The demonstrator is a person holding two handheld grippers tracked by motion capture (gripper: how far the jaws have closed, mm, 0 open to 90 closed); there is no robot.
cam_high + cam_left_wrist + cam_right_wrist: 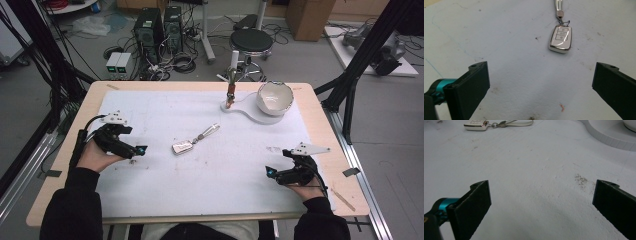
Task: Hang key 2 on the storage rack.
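1. Fingers point(471, 85) of the left gripper point(137, 150): spread wide, holding nothing.
2. Fingers point(474, 202) of the right gripper point(270, 172): spread wide, holding nothing.
3. Key fob point(560, 39): flat on the white mat point(165, 115), near the left gripper's tips, its strap point(207, 131) trailing toward the bowl point(274, 97).
4. Right gripper: well apart from the key fob.

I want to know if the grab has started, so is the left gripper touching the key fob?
Apart. In the left gripper view the key fob lies ahead of the open left gripper, with bare white mat between the jaws and the fob.
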